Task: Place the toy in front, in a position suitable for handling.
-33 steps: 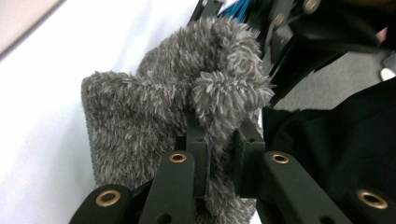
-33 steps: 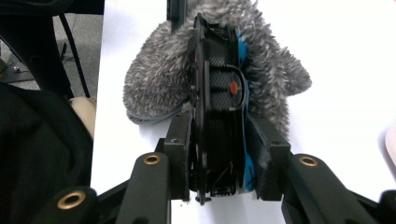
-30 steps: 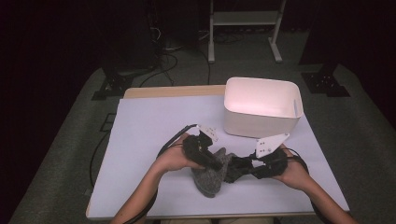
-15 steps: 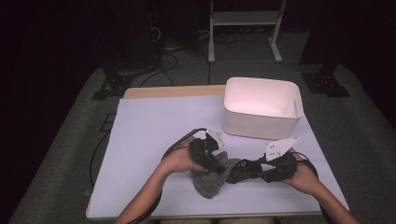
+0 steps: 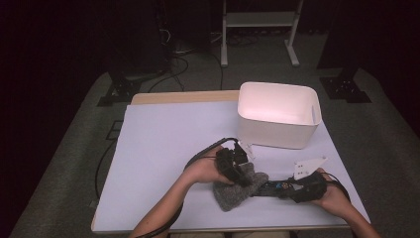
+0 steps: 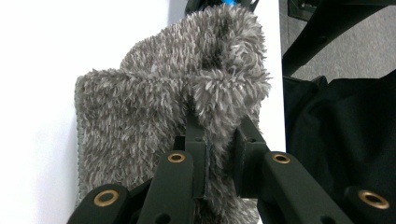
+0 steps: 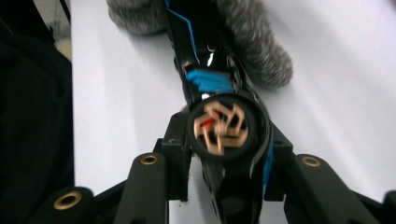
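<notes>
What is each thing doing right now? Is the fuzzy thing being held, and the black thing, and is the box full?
Fuzzy cover: pinched at its rim by the left claw, part-way over the black tool.
Black tool: lying low over the table, end clamped in the right claw, tip inside the cover.
Bin: upright, open, looks empty.

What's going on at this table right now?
A person works at a white-topped table with a hand-held gripper in each hand. The left hand-held gripper is shut on a fuzzy grey cover. The right hand-held gripper clamps a glossy black and blue tool whose far end goes into the cover. A white bin stands behind.
</notes>
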A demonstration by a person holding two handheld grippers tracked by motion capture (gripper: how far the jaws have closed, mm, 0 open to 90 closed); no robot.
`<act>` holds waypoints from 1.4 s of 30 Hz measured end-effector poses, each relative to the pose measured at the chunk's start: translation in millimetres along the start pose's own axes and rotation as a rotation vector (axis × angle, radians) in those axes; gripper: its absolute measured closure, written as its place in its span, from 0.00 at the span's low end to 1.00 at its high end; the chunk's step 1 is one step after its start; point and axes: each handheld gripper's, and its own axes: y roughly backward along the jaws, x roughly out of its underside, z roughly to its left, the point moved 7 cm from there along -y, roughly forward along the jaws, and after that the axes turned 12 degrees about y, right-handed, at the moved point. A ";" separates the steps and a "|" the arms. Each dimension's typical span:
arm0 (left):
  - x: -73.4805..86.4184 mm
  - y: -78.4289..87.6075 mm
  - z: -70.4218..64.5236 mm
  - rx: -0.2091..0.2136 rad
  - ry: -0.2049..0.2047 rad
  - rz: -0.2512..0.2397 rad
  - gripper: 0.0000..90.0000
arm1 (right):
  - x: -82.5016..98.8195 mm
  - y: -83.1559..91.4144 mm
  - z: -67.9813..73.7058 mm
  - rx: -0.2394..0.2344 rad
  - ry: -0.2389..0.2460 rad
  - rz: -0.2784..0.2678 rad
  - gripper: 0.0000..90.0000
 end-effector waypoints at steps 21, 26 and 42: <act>4.2 3.5 1.0 0.002 0.012 -0.019 0.88 | -18.4 -20.5 -1.0 -0.009 0.078 0.093 0.60; 9.5 10.4 1.6 0.008 0.018 -0.037 0.88 | -21.4 -21.3 -0.6 -0.045 0.067 0.077 0.62; 64.0 77.8 16.3 -0.105 0.093 -0.071 0.88 | -101.7 -89.8 -5.7 -0.123 0.173 0.028 0.62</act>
